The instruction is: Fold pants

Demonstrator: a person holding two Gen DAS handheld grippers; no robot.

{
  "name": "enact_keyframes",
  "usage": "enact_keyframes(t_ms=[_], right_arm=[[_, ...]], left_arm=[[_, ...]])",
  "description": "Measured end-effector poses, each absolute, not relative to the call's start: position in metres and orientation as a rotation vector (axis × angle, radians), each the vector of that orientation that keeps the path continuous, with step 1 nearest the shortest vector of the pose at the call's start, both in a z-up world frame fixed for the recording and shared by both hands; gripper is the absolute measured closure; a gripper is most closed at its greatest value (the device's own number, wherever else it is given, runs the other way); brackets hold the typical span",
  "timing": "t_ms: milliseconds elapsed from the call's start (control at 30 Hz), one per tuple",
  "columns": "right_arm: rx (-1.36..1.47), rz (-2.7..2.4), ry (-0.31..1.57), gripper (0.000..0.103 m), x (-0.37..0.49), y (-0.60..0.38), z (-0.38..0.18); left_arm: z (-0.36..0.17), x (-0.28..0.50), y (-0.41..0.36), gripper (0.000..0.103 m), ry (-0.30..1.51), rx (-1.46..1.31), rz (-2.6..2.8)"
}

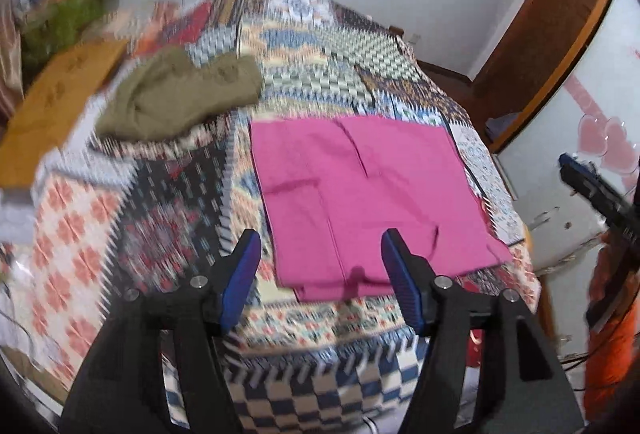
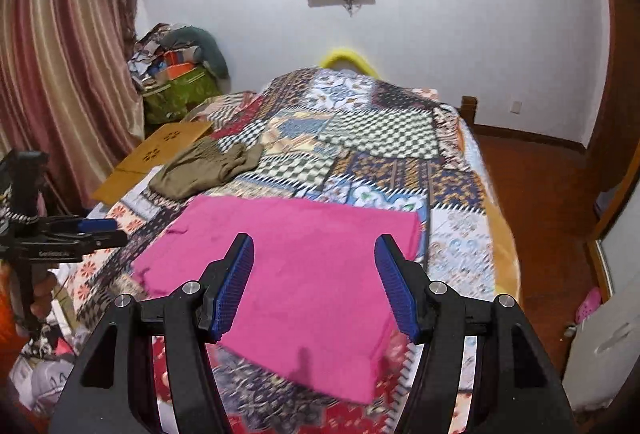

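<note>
The pink pants [image 1: 360,194] lie folded into a flat rectangle on the patchwork bed cover [image 1: 320,66]; they also show in the right wrist view [image 2: 304,274]. My left gripper [image 1: 320,266] is open and empty, held above the near edge of the pants. My right gripper [image 2: 316,274] is open and empty, above the pants' near half. The right gripper also shows at the right edge of the left wrist view [image 1: 592,190], and the left gripper at the left edge of the right wrist view [image 2: 92,226].
An olive-green garment [image 1: 180,94] lies crumpled at the far left of the bed, also in the right wrist view [image 2: 204,166]. A wooden board [image 2: 152,158] lies beside it. A pile of bags [image 2: 176,74] stands by the curtain [image 2: 60,74]. Wooden floor [image 2: 540,194] runs to the right.
</note>
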State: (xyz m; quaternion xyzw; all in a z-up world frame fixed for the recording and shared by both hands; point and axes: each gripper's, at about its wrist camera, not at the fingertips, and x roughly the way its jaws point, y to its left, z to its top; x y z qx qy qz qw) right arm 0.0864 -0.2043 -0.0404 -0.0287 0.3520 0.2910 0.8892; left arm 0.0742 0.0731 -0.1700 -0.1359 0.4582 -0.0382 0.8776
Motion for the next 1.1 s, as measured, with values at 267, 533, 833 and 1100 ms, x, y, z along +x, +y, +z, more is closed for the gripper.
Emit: enact_keyframes(t_ms=[267,533,833,1100], right_arm=[[-0.105,0.623,0.803,0.044,0.083,-0.179,-0.081],[-0.121,0.627,0.871,0.044,0.098,-0.167,-0.112],[-0.113,0.661,0.973,0.044,0.109,-0.165,-0.153],[-0.110,0.678,0.996,0.042,0.110,-0.166,-0.156]], left_arm=[[-0.213,0.066,0.069,0.040,1.104,-0.438,-0.165],[-0.218,0.075,0.062,0.036,1.112,-0.546,-0.258],[-0.224,0.103,0.067,0.036,1.074,-0.628,-0.255],[-0.224,0.125,0.065,0.062,1.049,-0.506,-0.125]])
